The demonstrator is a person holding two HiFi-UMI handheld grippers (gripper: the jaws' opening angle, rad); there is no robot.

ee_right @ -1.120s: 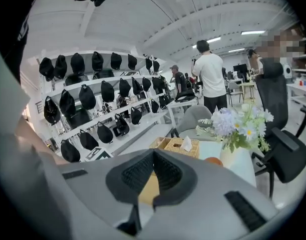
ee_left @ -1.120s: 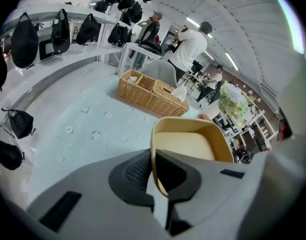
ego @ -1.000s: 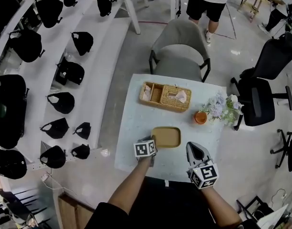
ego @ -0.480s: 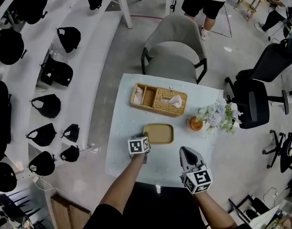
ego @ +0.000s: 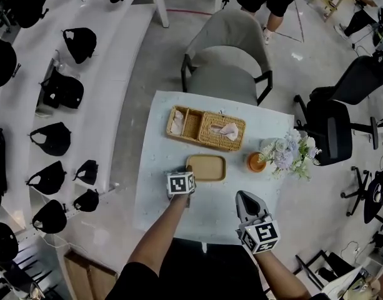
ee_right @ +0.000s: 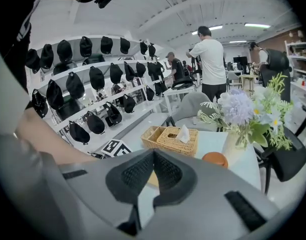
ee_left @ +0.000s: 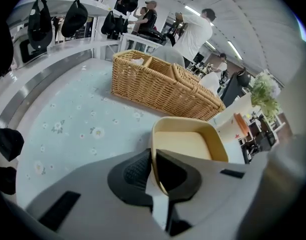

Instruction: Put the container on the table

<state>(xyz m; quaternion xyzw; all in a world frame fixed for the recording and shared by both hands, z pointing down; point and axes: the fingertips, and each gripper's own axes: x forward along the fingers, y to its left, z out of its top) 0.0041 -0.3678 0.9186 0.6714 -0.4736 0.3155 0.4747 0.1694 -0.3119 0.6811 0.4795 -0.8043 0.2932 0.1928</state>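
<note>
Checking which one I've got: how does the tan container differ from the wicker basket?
The container is smooth, with one empty well; the basket is woven, divided, and holds a tissue. The container is smaller than the basket. The left gripper is clamped on the container's rim; the basket stands free on the table. Both are tan, rectangular and open at the top.
</note>
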